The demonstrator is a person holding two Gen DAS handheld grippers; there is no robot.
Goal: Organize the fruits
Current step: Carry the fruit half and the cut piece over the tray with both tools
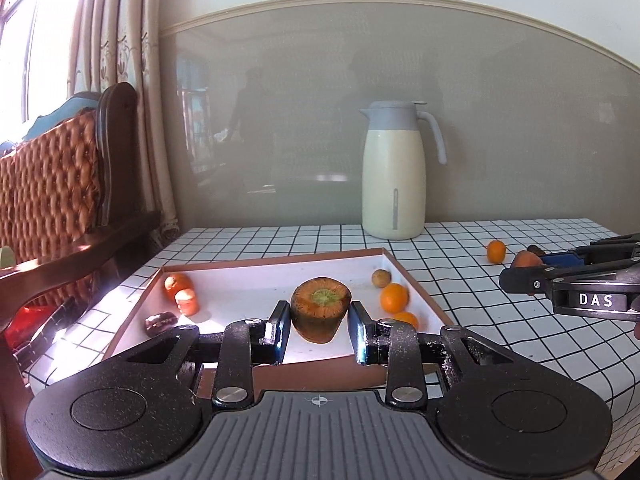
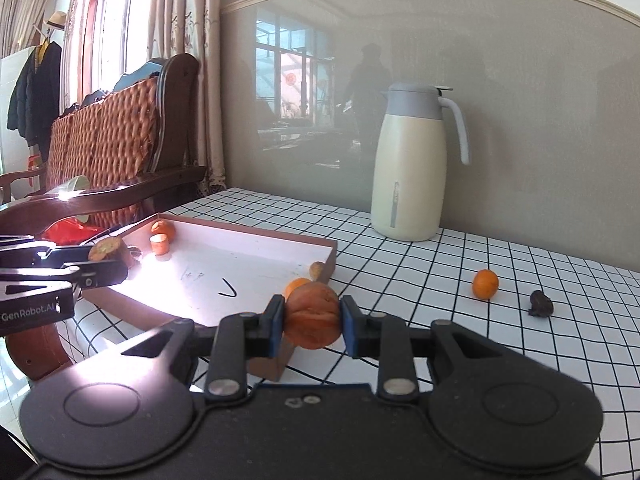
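Note:
My left gripper (image 1: 319,328) is shut on a carrot stump (image 1: 320,309) with a green-centred cut top, held over the shallow brown-rimmed tray (image 1: 416,288). In the tray lie an orange (image 1: 394,297), a second orange (image 1: 406,319), a small brown fruit (image 1: 381,278), two orange pieces (image 1: 182,288) at the far left and a dark fruit (image 1: 160,322). My right gripper (image 2: 313,322) is shut on an orange-brown fruit (image 2: 313,321) above the tray's near right corner. A small orange (image 2: 485,284) and a dark shrivelled fruit (image 2: 541,304) lie on the checked tablecloth.
A cream and grey thermos jug (image 2: 412,168) stands at the back of the table against the wall. A wooden chair with a woven cushion (image 2: 104,136) stands left of the table. The table has a white cloth with a black grid (image 2: 440,280).

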